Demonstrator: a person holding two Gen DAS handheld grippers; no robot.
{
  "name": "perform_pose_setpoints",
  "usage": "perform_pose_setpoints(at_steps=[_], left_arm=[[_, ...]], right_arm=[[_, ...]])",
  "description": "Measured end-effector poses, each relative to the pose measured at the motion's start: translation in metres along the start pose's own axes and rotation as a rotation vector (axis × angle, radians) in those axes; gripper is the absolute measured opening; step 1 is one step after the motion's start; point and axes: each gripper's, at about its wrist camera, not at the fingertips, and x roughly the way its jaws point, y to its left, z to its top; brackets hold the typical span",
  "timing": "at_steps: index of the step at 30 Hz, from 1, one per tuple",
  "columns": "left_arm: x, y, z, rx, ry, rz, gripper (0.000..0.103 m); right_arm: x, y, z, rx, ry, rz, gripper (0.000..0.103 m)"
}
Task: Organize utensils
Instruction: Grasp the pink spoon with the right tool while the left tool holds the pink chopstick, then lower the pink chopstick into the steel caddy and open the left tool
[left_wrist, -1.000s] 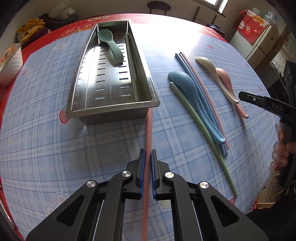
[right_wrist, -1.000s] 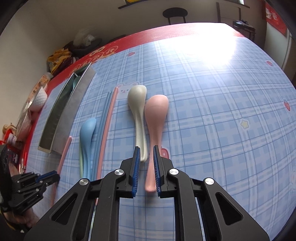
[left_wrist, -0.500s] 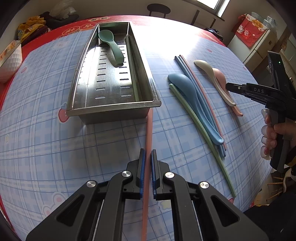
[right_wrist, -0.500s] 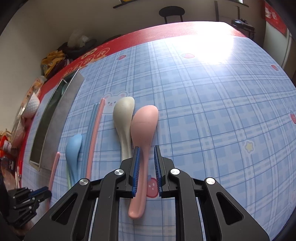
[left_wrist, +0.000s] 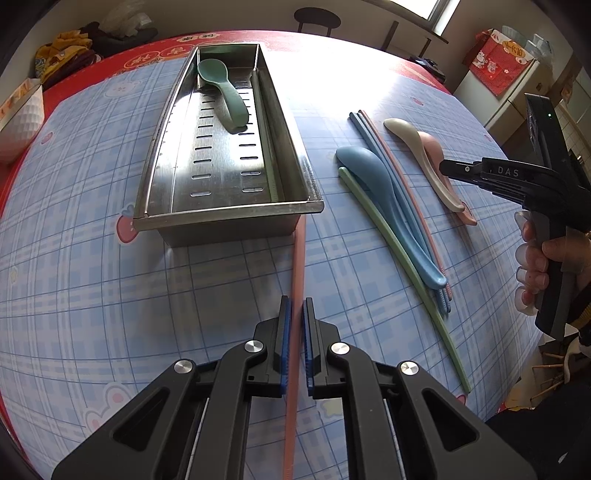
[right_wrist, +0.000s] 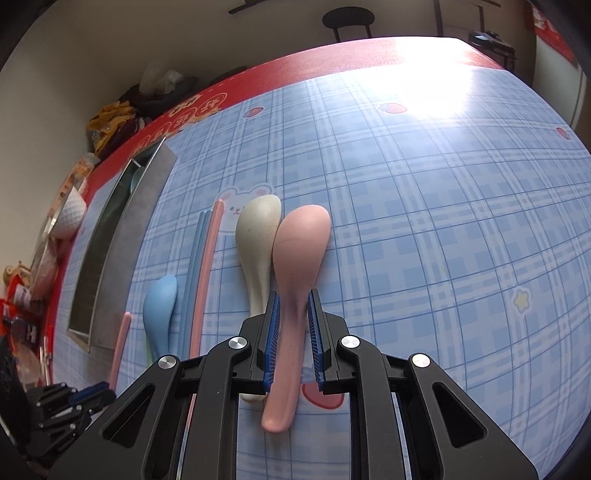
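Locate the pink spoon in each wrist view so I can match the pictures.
Left wrist: pink spoon right of centre, mostly hidden behind the beige spoon.
Right wrist: pink spoon at centre, handle between the right gripper jaws.
Shared landmark: the steel tray.

Desk (left_wrist: 92, 280): wearing a blue plaid cloth with a red border.
Steel tray (left_wrist: 155, 225): sitting at the far left.
Pink chopstick (left_wrist: 297, 266): lying by the tray's near corner.
Blue spoon (left_wrist: 384, 192), green chopstick (left_wrist: 406, 269), blue chopsticks (left_wrist: 373, 140): lying bunched mid-desk.
Beige spoon (right_wrist: 256, 236), pink spoon (right_wrist: 299, 247): lying touching, side by side.
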Motion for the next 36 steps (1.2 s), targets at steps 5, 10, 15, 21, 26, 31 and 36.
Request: perform_pose_setpoints(at_steps=[5, 10, 15, 21, 26, 31, 36], left_arm=[[-0.001, 0.0, 0.0, 0.003, -0.001, 0.003, 0.008], [0.0, -0.001, 0.0, 0.008, -0.006, 0.01, 0.008], [-0.001, -0.002, -0.001, 0.009, -0.011, 0.012, 0.008], [-0.001, -0.003, -0.002, 0.013, -0.015, 0.018, 0.008], [-0.001, -0.004, -0.002, 0.012, -0.015, 0.025, 0.008], [0.0, -0.003, -0.001, 0.008, -0.015, 0.023, 0.008], [-0.001, -0.004, -0.001, 0.015, -0.018, 0.028, 0.006]], right_arm=[[0.006, 0.003, 0.006, -0.001, -0.012, -0.017, 0.017], [0.011, 0.007, 0.011, -0.019, -0.028, -0.047, 0.018], [0.01, 0.011, 0.012, -0.065, -0.023, -0.063, 0.017], [-0.003, 0.012, -0.009, -0.094, -0.034, -0.089, 0.016], [-0.02, 0.011, -0.028, -0.104, -0.047, -0.08, 0.016], [-0.031, 0.007, -0.042, -0.093, -0.054, -0.065, 0.016], [-0.037, 0.004, -0.049, -0.067, -0.053, -0.024, 0.016]])
